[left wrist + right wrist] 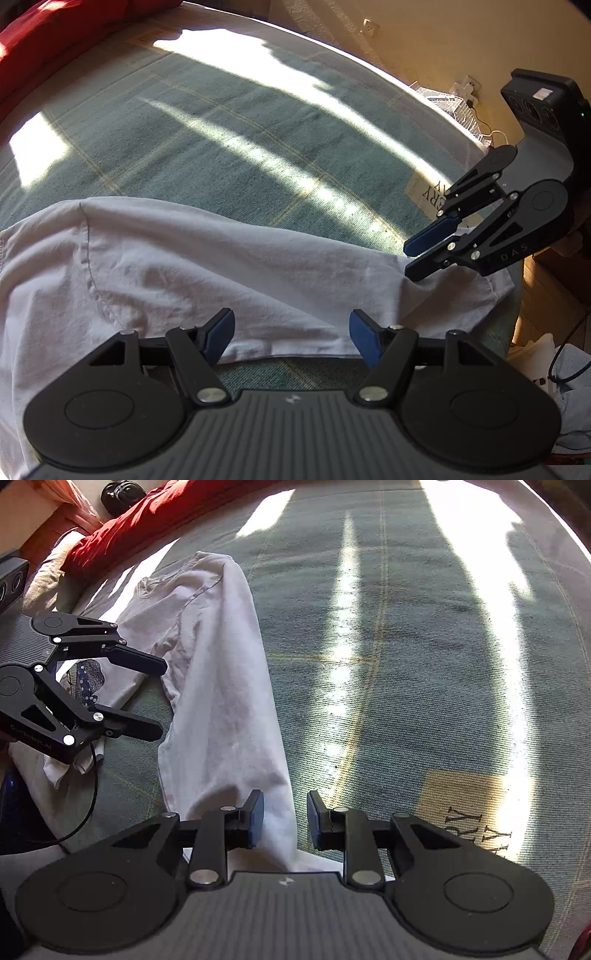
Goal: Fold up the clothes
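Though already gathered into one long narrow strip, judged no more than part folded. Found white garment (184, 266) lying flat on green bedcover (221, 147), stretching from directly under left claw (291, 332) across to right claw (410, 258), and running on past the left claw's outer side. Observed a curved seam crossing the strip ahead of the left claw, hence taken for a shirt with its sides turned in; cannot confirm the number of layers. Noted left claw released, jaws wide, hovering over the near edge of the cloth, gripping nothing. Noted right claw with jaws part-way apart, lower finger tip down at the cloth near one end, fabric beneath and between the pads but not pinched; recorded as released. Assessed as done: lengthwise narrowing and rough smoothing. Assessed as outstanding: crosswise folds bringing one end over the other, flattening of the wrinkles around the right claw's tip, final squaring. Also seen pale cloth with dark print (86, 683) crumpled just behind the left claw's fingers; cannot tell whether a separate item or part of the same garment. Seen red bedding (44, 37) well beyond both claws, untouched. Judged likely that more pieces await folding, though not established.
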